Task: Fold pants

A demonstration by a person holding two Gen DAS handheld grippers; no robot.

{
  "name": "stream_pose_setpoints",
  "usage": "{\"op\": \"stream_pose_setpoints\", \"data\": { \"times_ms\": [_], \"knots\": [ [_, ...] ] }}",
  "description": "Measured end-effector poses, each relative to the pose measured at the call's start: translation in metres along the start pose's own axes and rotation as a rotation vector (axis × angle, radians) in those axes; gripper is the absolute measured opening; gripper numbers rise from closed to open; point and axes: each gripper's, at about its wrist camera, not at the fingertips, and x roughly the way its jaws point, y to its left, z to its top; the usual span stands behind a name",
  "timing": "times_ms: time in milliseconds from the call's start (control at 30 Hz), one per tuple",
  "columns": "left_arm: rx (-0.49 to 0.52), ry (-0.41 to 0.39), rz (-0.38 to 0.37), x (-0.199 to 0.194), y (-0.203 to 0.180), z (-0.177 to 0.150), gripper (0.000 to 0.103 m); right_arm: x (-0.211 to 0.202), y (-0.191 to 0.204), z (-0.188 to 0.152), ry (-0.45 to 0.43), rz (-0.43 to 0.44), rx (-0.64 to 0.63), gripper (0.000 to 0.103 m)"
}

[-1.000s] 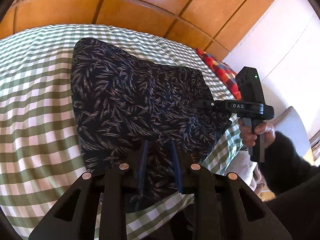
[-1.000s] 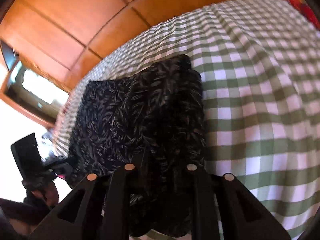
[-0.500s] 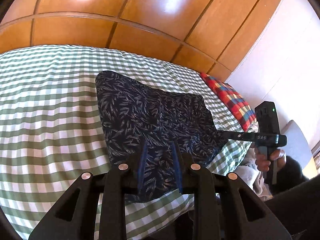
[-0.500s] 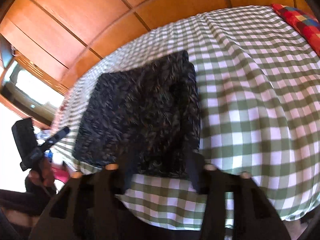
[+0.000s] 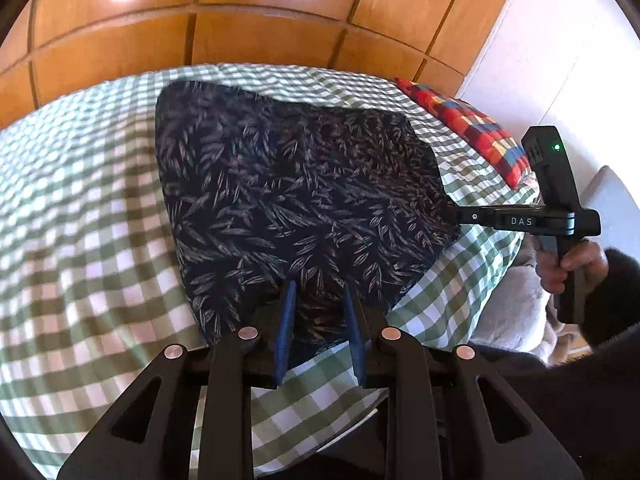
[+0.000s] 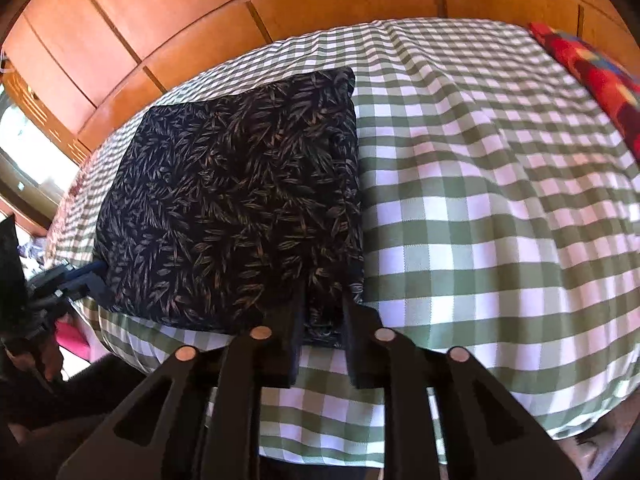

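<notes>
The dark leaf-print pants (image 5: 288,200) lie folded into a flat block on the green checked bed cover (image 5: 80,240). My left gripper (image 5: 318,300) is shut on their near edge, with cloth showing between the blue pads (image 5: 286,320). In the right wrist view the pants (image 6: 232,208) fill the left half, and my right gripper (image 6: 324,304) is shut on their near right corner. From the side, the right gripper (image 5: 456,216) meets the pants' right corner, with a hand (image 5: 572,264) on its handle. The left gripper (image 6: 90,276) sits at the opposite corner.
A wooden panelled headboard (image 5: 240,32) runs behind the bed. A red patchwork pillow (image 5: 472,128) lies at the far right of the cover, also seen as the pillow (image 6: 592,72). The bed's near edge (image 6: 360,432) drops off just under both grippers.
The right gripper opened wide half a second ago and has shut again on the pants' edge. The left gripper rose, then came back down close to the pants, jaws unchanged.
</notes>
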Motion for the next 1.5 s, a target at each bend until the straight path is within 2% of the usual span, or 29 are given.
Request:
{"op": "stream_pose_setpoints", "data": {
  "times_ms": [67,267,333,533,800,1133,1367,1500],
  "knots": [
    [0.008,-0.019,0.024,-0.008,-0.003,0.007,0.023,-0.008,0.001,0.004,-0.006,-0.022,0.000,0.039],
    [-0.008,-0.080,0.161,-0.026,0.006,0.034,0.023,-0.027,0.013,0.029,-0.084,-0.040,-0.015,0.043],
    [-0.027,-0.084,0.201,-0.024,0.013,0.043,0.035,-0.026,0.022,0.040,-0.104,-0.030,-0.014,0.046],
    [-0.049,-0.069,0.254,-0.010,0.025,0.062,0.037,0.003,0.049,0.074,-0.104,-0.038,0.005,0.048],
    [-0.048,-0.038,0.276,0.010,0.034,0.078,0.037,0.027,0.048,0.100,-0.113,-0.061,0.054,0.048],
    [-0.032,-0.001,0.282,0.036,0.036,0.093,0.037,0.045,0.040,0.105,-0.096,-0.125,0.057,0.048],
    [-0.063,0.025,0.283,0.054,0.045,0.092,0.037,0.062,0.031,0.101,-0.105,-0.123,0.071,0.048],
    [-0.106,0.030,0.270,0.064,0.054,0.082,0.037,0.063,0.024,0.098,-0.124,-0.090,0.085,0.048]
  ]
}}
